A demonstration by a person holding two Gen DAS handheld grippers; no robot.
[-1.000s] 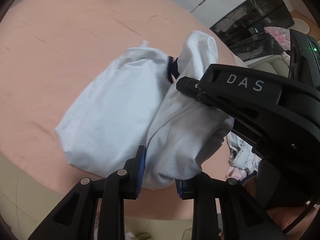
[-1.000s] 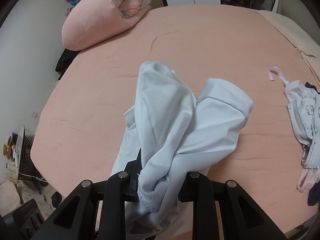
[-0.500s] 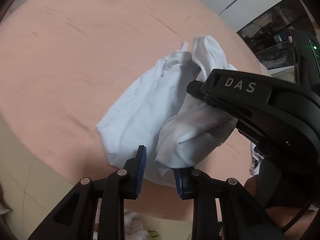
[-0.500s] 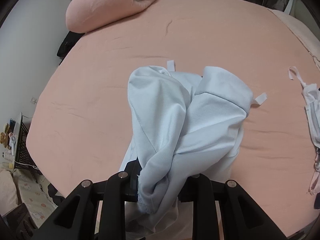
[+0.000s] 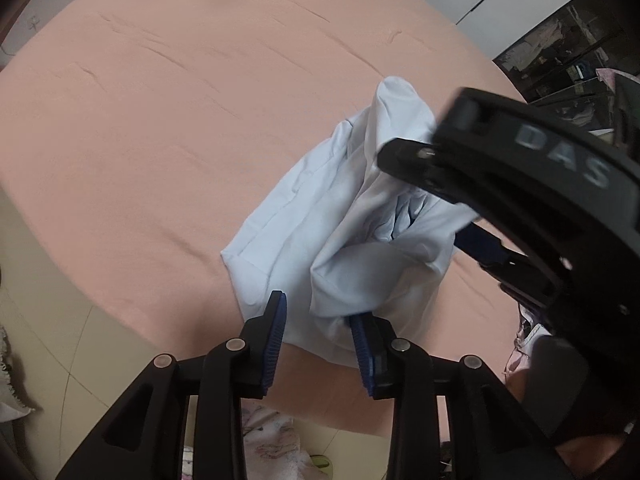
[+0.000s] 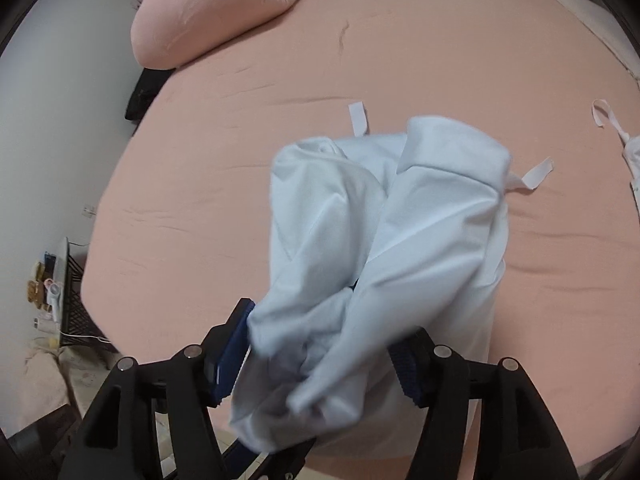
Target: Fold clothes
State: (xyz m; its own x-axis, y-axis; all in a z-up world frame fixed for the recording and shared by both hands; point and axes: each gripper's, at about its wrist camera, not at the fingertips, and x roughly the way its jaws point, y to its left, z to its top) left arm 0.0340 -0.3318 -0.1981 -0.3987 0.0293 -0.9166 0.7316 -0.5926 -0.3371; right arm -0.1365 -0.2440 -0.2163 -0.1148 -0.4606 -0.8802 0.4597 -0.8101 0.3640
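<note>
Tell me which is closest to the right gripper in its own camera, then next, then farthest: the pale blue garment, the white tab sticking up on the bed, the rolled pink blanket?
1. Pale blue garment, bunched between the opening fingers.
2. White tab, mid-bed, just beyond the garment.
3. Rolled pink blanket, far upper left corner of the bed.

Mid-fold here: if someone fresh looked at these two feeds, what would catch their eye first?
The bunched pale blue garment heaped near the front edge of the pink bed, with cloth between the jaws of both the left gripper and right gripper, whose jaws are opening. Next, the rolled pink duvet at the far left corner.
</note>
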